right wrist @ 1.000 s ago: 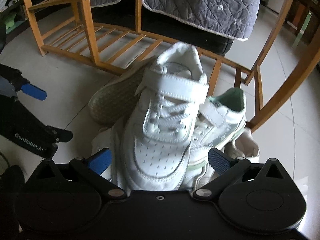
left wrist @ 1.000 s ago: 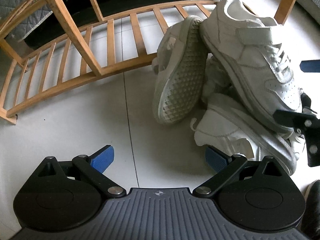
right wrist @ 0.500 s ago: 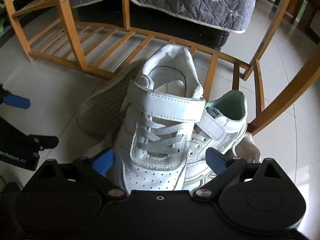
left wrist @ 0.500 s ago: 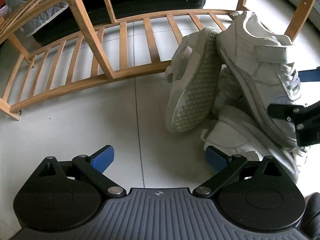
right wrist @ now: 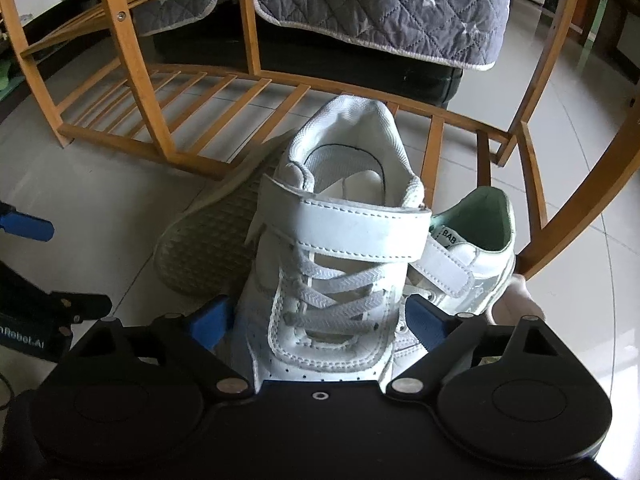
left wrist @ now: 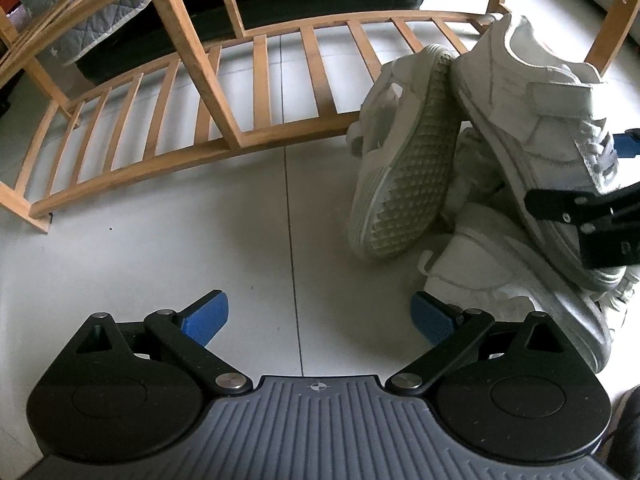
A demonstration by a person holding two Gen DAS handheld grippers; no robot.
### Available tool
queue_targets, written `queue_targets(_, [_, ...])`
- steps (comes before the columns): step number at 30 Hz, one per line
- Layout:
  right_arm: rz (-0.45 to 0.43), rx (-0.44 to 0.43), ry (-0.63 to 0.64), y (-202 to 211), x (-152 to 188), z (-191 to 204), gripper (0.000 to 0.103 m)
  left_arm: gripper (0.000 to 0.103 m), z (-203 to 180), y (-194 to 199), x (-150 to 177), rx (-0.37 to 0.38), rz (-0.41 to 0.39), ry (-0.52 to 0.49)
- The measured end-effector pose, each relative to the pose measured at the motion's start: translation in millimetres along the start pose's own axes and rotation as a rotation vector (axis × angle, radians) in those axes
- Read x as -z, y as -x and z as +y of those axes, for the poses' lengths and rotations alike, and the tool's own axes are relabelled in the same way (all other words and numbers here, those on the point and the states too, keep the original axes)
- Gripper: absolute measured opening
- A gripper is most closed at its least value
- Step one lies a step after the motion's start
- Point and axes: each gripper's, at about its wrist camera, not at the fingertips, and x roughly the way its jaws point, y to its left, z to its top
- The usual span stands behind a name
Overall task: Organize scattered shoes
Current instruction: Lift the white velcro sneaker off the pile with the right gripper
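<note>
Several white sneakers lie piled on the tiled floor by a wooden shoe rack [left wrist: 256,80]. A white strap sneaker [right wrist: 344,256] lies on top of the pile, toe toward my right gripper [right wrist: 320,322]. The right gripper is open, with its blue pads on either side of the toe. That sneaker also shows in the left wrist view [left wrist: 536,120]. A sneaker on its side shows its sole [left wrist: 404,168]. A mint-lined sneaker [right wrist: 468,248] lies to its right. My left gripper [left wrist: 316,316] is open and empty over bare floor, left of the pile.
The rack's lowest slatted shelf [right wrist: 192,100] is just behind the pile, with upright posts [left wrist: 188,40]. A grey quilted cover [right wrist: 380,0] hangs over a dark object behind it. Another white sneaker [left wrist: 512,280] lies low by my left gripper's right finger.
My right gripper has moved forward over the top sneaker, so its pads now flank the toe. My left gripper has backed off to the left; the pile sits further right in its view.
</note>
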Motion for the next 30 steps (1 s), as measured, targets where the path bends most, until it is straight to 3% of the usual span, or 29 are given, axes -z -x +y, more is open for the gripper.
queue_targets(3, [0.002, -0.013, -0.002, -6, -3, 0, 0.088, 0.099, 4, 1, 0, -0.003, -0.002, 0.008])
queue_targets(12, [-0.011, -0.012, -0.005, -6, -2, 5, 0.086, 0.099, 25, 3, 3, -0.02, -0.011, 0.061])
queue_targets(18, [-0.022, -0.052, -0.082, 11, 1, -1, 0.085, 0.099, 51, 6, 4, -0.059, -0.02, 0.119])
queue_targets(22, [-0.063, -0.074, -0.053, 33, 1, 9, 0.084, 0.099, 68, 6, 7, -0.078, -0.017, 0.169])
queue_targets(30, [-0.034, -0.102, -0.011, 33, 9, 28, 0.084, 0.099, 87, 5, 12, -0.107, -0.014, 0.21])
